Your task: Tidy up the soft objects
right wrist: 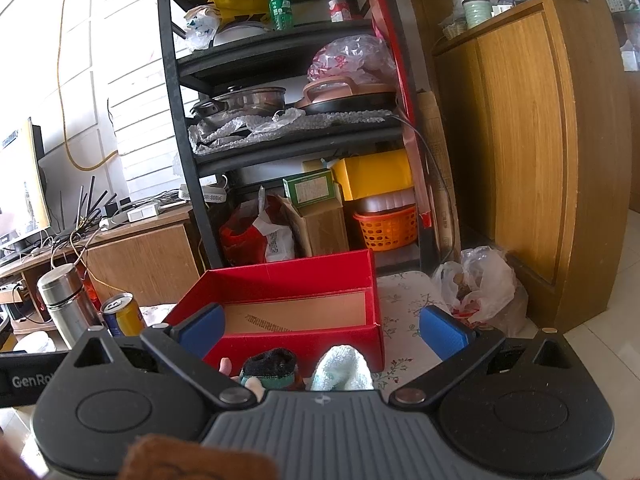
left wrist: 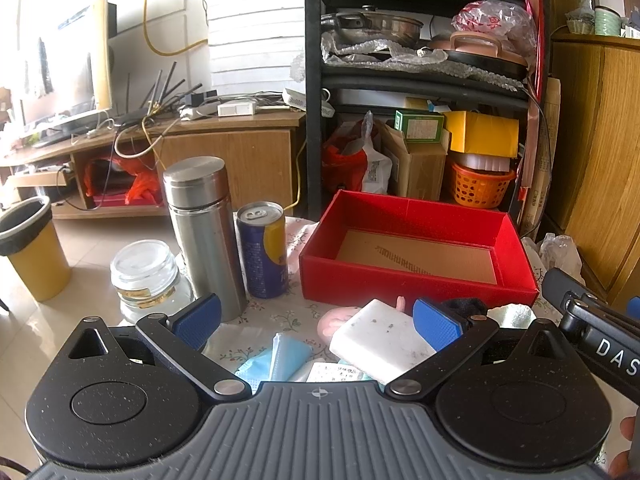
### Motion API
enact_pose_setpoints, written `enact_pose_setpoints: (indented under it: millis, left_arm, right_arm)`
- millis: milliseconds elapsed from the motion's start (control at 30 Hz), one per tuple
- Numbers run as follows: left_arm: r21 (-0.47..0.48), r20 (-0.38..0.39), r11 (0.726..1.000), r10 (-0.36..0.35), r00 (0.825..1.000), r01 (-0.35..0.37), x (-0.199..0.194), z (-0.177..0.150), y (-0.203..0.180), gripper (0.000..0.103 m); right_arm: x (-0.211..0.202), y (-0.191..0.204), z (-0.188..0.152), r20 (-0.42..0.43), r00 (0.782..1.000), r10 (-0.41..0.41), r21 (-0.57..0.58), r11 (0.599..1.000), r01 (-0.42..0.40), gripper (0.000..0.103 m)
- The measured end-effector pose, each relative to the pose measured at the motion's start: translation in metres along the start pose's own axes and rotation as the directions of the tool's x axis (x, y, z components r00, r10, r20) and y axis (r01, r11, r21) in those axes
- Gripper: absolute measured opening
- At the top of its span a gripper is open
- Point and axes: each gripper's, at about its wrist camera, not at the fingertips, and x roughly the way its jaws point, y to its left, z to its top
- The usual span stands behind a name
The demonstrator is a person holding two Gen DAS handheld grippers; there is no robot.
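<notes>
An empty red box (left wrist: 416,284) with a cardboard floor stands on the flowered tablecloth; it also shows in the right wrist view (right wrist: 304,336). My left gripper (left wrist: 318,322) is open above a white sponge block (left wrist: 380,338), a blue face mask (left wrist: 276,356) and a pink soft toy (left wrist: 334,318). My right gripper (right wrist: 322,326) is open and empty over a dark sock (right wrist: 270,364) and a pale green cloth (right wrist: 342,368), just in front of the box. The right gripper's body (left wrist: 592,332) shows at the right of the left wrist view.
A steel flask (left wrist: 204,232), a blue and yellow can (left wrist: 264,248) and a glass jar (left wrist: 146,276) stand left of the box. A black shelf rack (right wrist: 280,128) with pots and boxes rises behind. A plastic bag (right wrist: 480,284) lies right of the table. A yellow bin (left wrist: 32,248) stands on the floor.
</notes>
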Motion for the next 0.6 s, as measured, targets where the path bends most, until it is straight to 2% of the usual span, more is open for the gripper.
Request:
enact_pose_setpoints:
  millis: [600]
  left_arm:
    - [0.001,-0.004,1.000,0.000,1.000,0.000,0.0009,-0.0003,0.0004,0.097]
  right_arm:
    - [-0.0002,-0.0006,-0.0001,-0.001,1.000,0.001,0.001,1.000,-0.001,0.079]
